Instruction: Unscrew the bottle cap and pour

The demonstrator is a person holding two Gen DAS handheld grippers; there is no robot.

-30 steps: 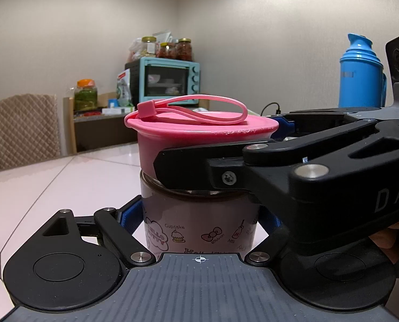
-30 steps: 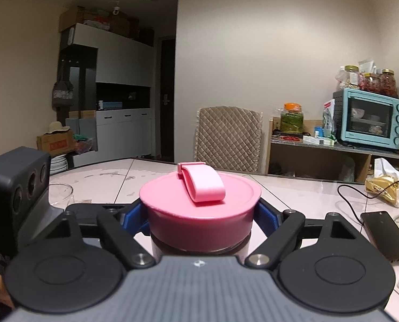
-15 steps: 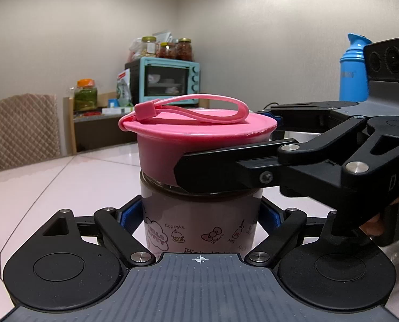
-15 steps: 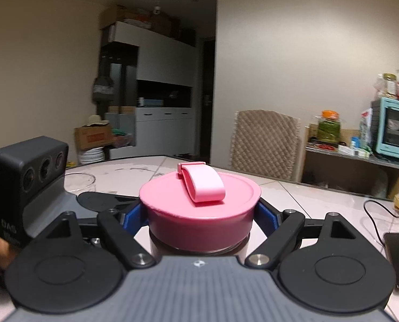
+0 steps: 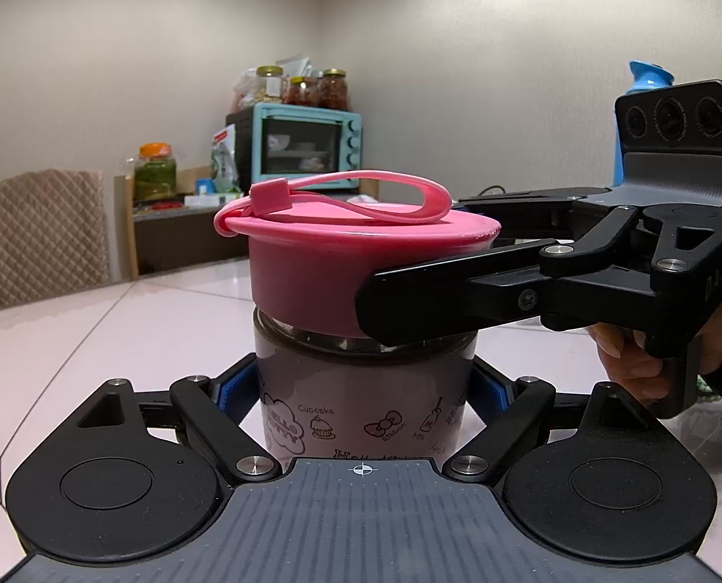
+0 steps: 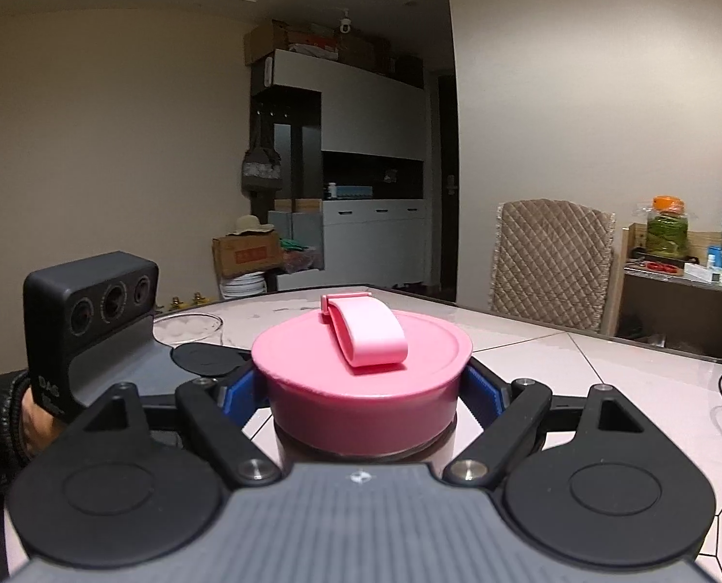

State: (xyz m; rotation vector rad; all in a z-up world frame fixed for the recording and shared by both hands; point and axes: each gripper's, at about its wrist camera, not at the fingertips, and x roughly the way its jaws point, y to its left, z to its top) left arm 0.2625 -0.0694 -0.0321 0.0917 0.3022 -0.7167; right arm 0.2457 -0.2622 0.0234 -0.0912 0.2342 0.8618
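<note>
step: unscrewing | bottle (image 5: 361, 413) is stood on the table (image 5: 118, 335), clamped by left gripper (image 5: 361, 388) | pink cap (image 6: 363, 379) (tilted, not yet off) is clamped by right gripper (image 6: 363, 396) | left: cap removal, pouring

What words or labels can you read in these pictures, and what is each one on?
"Cupcake": on the bottle, above a small cake drawing.
"Ribbon": on the bottle, under a bow drawing.
"HELLO KITTY": in the cloud shape on the bottle, partly hidden.
"DAS": on the left gripper housing, small.
Red print on the cardboard box: too blurred to read.
</note>
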